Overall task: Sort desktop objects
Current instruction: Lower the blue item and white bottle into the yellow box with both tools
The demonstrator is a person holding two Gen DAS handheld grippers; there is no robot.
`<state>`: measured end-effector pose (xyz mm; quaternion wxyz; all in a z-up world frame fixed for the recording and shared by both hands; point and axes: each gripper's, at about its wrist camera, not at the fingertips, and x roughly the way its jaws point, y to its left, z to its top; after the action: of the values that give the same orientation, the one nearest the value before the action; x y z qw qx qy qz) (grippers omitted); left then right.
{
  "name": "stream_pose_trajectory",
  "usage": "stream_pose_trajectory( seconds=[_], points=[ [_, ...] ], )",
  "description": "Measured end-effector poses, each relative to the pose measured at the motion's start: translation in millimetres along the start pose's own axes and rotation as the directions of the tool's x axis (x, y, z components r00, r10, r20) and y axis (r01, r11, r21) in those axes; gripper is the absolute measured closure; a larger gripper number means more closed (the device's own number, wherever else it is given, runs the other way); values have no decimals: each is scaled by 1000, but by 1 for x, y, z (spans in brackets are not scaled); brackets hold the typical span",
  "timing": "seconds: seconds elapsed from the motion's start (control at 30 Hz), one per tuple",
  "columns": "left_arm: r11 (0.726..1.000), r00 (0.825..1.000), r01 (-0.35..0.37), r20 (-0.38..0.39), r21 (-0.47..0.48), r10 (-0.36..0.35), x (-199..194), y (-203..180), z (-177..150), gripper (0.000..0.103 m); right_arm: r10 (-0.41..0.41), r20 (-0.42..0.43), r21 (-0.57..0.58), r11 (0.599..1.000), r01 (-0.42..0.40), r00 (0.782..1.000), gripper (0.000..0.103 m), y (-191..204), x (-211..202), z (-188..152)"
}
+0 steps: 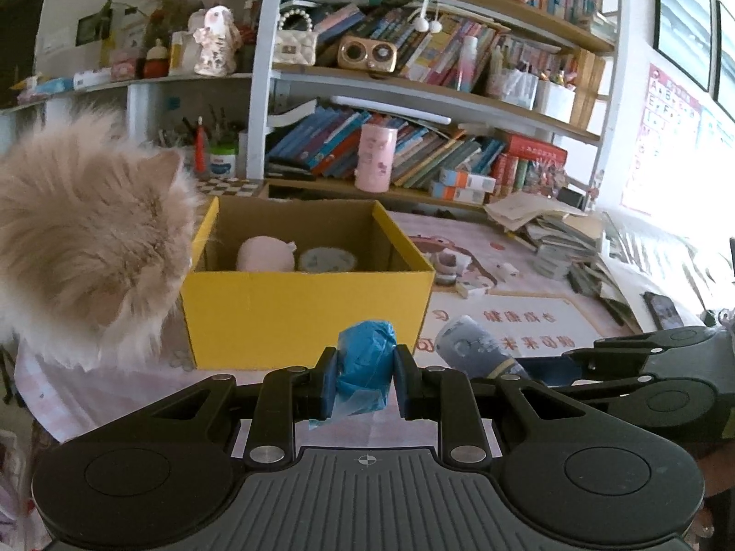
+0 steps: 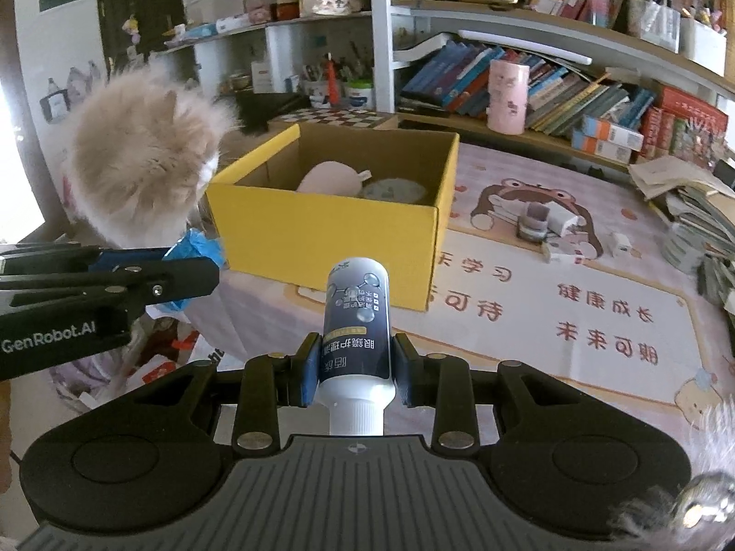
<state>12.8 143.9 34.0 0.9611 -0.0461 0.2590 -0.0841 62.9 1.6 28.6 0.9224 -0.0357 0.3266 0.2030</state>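
My left gripper (image 1: 365,379) is shut on a blue plastic bag roll (image 1: 366,367), held in front of the yellow cardboard box (image 1: 303,312). My right gripper (image 2: 354,374) is shut on a dark bottle (image 2: 356,321) with a white cap, cap end toward the camera, held in front of the same box (image 2: 330,238). The box is open and holds a pink pouch (image 1: 266,253) and a round tin (image 1: 327,259). The bottle (image 1: 477,349) and right gripper (image 1: 643,367) show at right in the left wrist view. The blue roll (image 2: 195,248) and left gripper (image 2: 197,271) show at left in the right wrist view.
A fluffy cat (image 1: 87,248) sits against the box's left side, also in the right wrist view (image 2: 147,156). Small items (image 2: 537,225) lie on the cartoon desk mat (image 2: 574,321) to the right of the box. A paper pile (image 1: 551,234) lies far right. Bookshelves (image 1: 413,151) stand behind.
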Motion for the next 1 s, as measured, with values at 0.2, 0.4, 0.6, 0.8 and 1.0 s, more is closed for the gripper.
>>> stream_pose_trajectory(
  seconds=[0.2, 0.4, 0.6, 0.8, 1.0],
  points=[
    [1000, 999, -23, 35, 13, 23, 12, 4, 18, 79, 41, 32, 4, 999, -41, 999, 73, -5, 13, 23],
    [998, 996, -51, 80, 39, 48, 31, 7, 45, 79, 79, 84, -9, 997, -78, 993, 73, -15, 30, 58],
    [996, 991, -85, 112, 38, 80, 53, 15, 71, 79, 107, 123, -30, 994, -104, 987, 73, -29, 51, 94],
    [992, 986, -123, 115, 35, 119, 81, 25, 87, 79, 135, 138, -61, 990, -127, 981, 73, -41, 80, 125],
    [980, 979, -193, 69, 39, 190, 123, 46, 104, 79, 173, 90, -111, 980, -163, 981, 73, -44, 128, 149]
  ],
)
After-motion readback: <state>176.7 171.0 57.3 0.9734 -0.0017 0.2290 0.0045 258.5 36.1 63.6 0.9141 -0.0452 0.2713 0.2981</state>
